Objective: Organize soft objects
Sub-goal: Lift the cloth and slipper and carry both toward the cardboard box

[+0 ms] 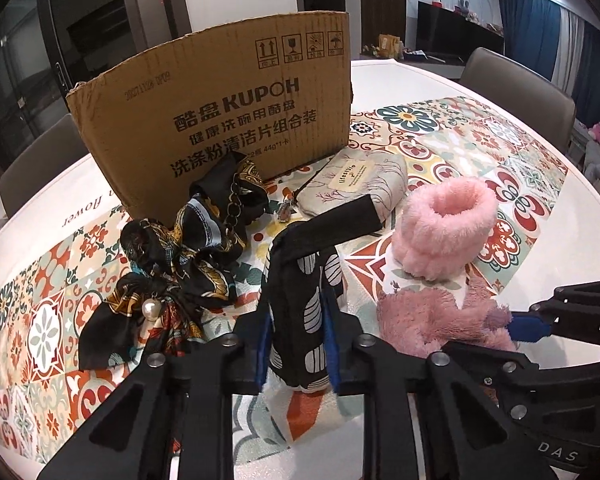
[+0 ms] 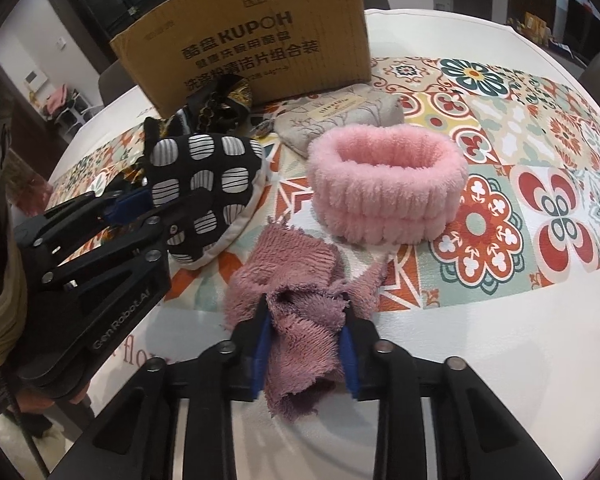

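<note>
Mauve towel (image 2: 296, 320) between pads only in right view; pearl (image 1: 150, 307) only left

Cardboard box (image 1: 220, 108) front: "KUPOH" w/ Chinese chars beside & 3 lines below, ending "44g*1卡"; faint date stamp top left, approx "2027.11.26", rest unclear; 4 handling pictograms top right (this-way-up arrows, fragile glass, sun, umbrella). Beige pouch (image 1: 360, 184): tan label reading "lifestyle", smaller print illegible. White table cover (image 1: 82, 216): script word "flower", upside down in left view. Left gripper (image 2: 136, 204) body: "GenRoboAI"; right gripper (image 1: 530, 326) body: "DAS", partly cut off.
</note>
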Motion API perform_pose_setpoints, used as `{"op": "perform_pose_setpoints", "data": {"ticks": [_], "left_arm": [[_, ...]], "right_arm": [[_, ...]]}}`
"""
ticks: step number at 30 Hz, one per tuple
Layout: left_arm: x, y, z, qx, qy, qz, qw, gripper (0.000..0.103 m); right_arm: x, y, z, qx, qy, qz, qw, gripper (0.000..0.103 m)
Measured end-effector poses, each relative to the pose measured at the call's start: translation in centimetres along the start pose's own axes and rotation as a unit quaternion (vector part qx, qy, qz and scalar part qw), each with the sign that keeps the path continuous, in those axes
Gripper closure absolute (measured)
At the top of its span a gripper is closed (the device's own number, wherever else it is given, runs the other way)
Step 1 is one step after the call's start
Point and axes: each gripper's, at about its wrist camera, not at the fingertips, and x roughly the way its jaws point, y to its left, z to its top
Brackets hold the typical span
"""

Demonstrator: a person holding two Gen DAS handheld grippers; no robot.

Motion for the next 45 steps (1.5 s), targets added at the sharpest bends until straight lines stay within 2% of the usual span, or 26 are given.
{"op": "perform_pose_setpoints", "data": {"ticks": [3, 9, 21, 32, 45], "left_arm": [[-0.3, 0.0, -0.2, -0.007, 0.001, -0.001, 1.0000, 0.083], [-2.1, -0.1, -0.4, -0.013, -0.012, 0.017, 0.9997, 0.083], [-6.7, -0.1, 0.0, -0.063, -0.034, 0.041, 0.9966, 0.083], [-11.2, -0.4, 1.0, -0.097, -0.068, 0.063, 0.9909, 0.083], [-15.8, 0.1, 3.2, -0.120, -0.123, 0.095, 0.9806, 0.083]], "right_arm": [[-0.4, 0.3, 0.0, -0.006, -0.002, 0.004, 1.000, 0.079], [-1.5, 0.3, -0.1, -0.008, -0.007, 0.012, 1.000, 0.080], [-5.1, 0.5, 0.5, -0.026, -0.039, 0.029, 0.998, 0.080], [-9.1, 0.9, 1.9, -0.045, -0.086, 0.037, 0.995, 0.080], [-13.6, 1.8, 5.2, -0.072, -0.159, 0.045, 0.984, 0.080]]}}
